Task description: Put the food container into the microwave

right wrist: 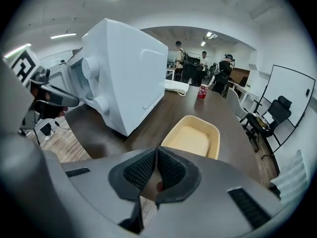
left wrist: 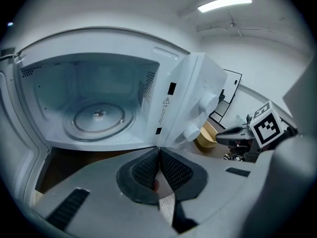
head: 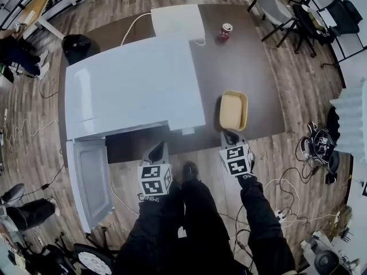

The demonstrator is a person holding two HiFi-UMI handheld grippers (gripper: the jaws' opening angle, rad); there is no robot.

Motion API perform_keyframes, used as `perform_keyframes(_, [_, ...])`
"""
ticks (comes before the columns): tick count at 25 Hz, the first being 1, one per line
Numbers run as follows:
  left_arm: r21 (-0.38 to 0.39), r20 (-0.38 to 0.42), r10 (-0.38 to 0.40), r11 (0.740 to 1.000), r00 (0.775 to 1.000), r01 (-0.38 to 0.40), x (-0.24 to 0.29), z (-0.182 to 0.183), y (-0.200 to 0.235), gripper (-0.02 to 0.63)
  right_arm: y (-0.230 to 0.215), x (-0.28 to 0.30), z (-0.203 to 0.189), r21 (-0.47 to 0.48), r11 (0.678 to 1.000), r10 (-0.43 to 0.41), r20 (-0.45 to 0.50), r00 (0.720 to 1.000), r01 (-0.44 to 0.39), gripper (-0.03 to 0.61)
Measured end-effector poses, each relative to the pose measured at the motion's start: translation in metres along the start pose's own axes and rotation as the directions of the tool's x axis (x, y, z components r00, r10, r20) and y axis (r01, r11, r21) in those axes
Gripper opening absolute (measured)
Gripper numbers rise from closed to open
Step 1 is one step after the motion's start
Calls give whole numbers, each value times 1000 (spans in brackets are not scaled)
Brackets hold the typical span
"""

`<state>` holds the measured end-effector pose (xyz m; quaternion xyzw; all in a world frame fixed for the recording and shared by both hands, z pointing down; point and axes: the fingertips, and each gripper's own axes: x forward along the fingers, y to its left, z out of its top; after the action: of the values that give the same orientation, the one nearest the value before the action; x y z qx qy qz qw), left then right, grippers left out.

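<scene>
A cream rectangular food container (head: 234, 110) (right wrist: 193, 137) (left wrist: 206, 136) lies empty on the dark table, to the right of the white microwave (head: 132, 86) (right wrist: 123, 73). The microwave's door (head: 90, 180) hangs open toward me, and its cavity with the glass turntable (left wrist: 99, 119) is empty. My right gripper (head: 230, 137) (right wrist: 157, 166) is shut on nothing, just short of the container's near edge. Level with the open cavity's right front corner, my left gripper (head: 156, 153) (left wrist: 159, 168) is shut and empty.
A red drink can (head: 225, 32) (right wrist: 202, 91) stands at the table's (head: 241, 62) far side beside a white flat device (head: 178, 21) with a cable. Office chairs (head: 287, 13) stand at the back right. Cables and bags (head: 319, 148) litter the floor. People (right wrist: 203, 66) stand far off.
</scene>
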<state>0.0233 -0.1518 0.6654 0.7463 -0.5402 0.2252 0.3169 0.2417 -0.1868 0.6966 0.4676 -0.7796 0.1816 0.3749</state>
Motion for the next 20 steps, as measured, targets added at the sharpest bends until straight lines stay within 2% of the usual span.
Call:
perform_keyframes(14, [-39, -28, 9, 999, 1000, -10, 23, -10, 8, 34, -8, 37, -6, -73, 997, 11, -69, 998, -16, 58])
perform_keyframes(20, [-56, -30, 7, 998, 1000, -8, 27, -12, 9, 34, -9, 48, -10, -111, 994, -13, -104, 995, 2, 61])
